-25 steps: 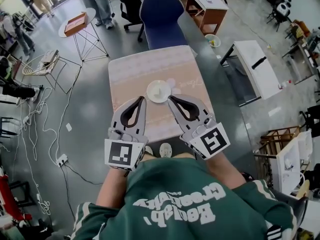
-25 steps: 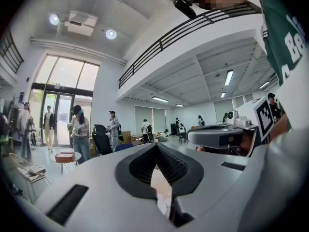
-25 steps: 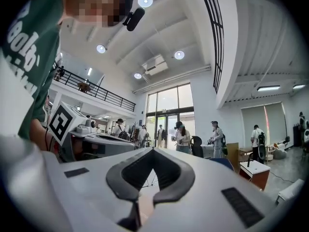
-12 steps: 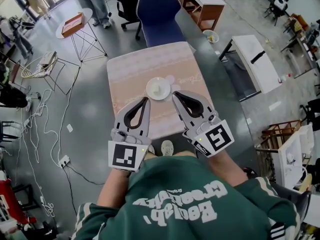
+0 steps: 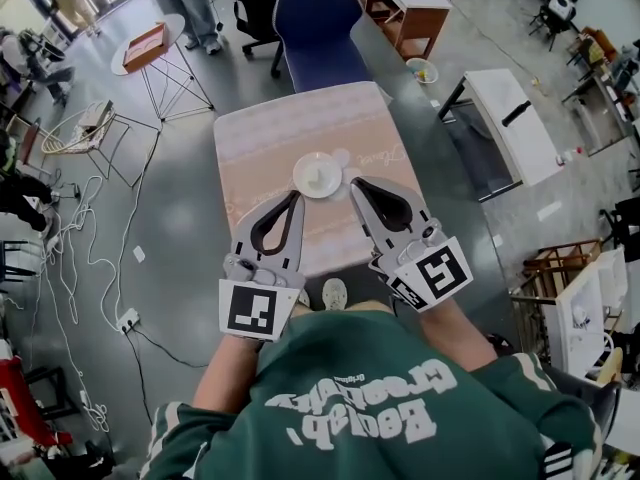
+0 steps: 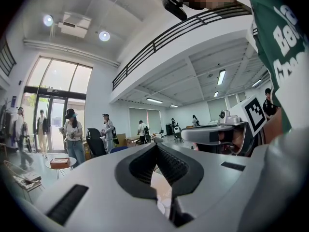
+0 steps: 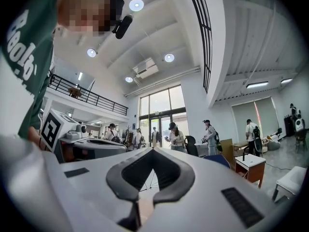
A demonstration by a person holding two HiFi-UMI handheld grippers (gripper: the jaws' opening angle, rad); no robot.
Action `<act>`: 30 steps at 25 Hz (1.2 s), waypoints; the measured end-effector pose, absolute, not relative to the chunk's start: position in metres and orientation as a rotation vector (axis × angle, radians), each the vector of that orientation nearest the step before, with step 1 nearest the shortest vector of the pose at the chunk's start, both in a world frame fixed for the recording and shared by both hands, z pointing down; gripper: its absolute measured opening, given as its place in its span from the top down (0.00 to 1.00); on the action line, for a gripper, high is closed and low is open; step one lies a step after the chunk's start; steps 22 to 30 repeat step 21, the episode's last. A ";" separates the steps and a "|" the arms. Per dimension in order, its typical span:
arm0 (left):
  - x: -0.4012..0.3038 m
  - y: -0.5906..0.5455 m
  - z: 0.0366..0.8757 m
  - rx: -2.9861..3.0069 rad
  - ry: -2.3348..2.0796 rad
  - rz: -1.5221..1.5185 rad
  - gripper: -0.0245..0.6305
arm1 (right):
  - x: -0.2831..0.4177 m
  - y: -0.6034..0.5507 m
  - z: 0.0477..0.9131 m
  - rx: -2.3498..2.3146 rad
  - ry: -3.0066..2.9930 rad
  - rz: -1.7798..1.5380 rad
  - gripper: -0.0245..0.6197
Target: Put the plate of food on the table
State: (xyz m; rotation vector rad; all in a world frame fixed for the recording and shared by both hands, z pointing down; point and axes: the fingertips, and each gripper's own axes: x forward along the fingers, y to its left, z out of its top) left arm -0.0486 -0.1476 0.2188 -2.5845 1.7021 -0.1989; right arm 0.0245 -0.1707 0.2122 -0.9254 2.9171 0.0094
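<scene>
A small white plate of food (image 5: pixel 318 175) rests near the middle of a square table with a pink cloth (image 5: pixel 262 138). My left gripper (image 5: pixel 296 197) hovers over the table's near half, just left of the plate, with its jaws shut and nothing in them. To the plate's right my right gripper (image 5: pixel 354 183) is also shut and holds nothing. In both gripper views the jaw tips, left gripper (image 6: pixel 155 145) and right gripper (image 7: pixel 152 150), meet and point level across the hall, above the table.
A blue chair (image 5: pixel 318 28) stands at the table's far side. A round side table with a box (image 5: pixel 150 48) and a wire stand (image 5: pixel 85 128) lie to the left, with cables (image 5: pixel 70 258) on the floor. A white bench (image 5: pixel 510 133) is at the right. People stand at the back.
Both grippers have drifted slightly forward toward the plate and stay shut. The plate has not moved on the table.
</scene>
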 end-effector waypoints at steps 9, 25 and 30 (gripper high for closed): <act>-0.051 -0.151 0.218 -2.578 1.714 -0.193 0.95 | 0.021 -0.171 0.215 -0.915 2.928 0.008 0.94; -0.049 -0.158 0.219 -2.572 1.703 -0.196 0.95 | 0.021 -0.177 0.217 -0.914 2.940 0.025 0.94; -0.049 -0.158 0.219 -2.572 1.703 -0.196 0.95 | 0.021 -0.177 0.217 -0.914 2.940 0.025 0.94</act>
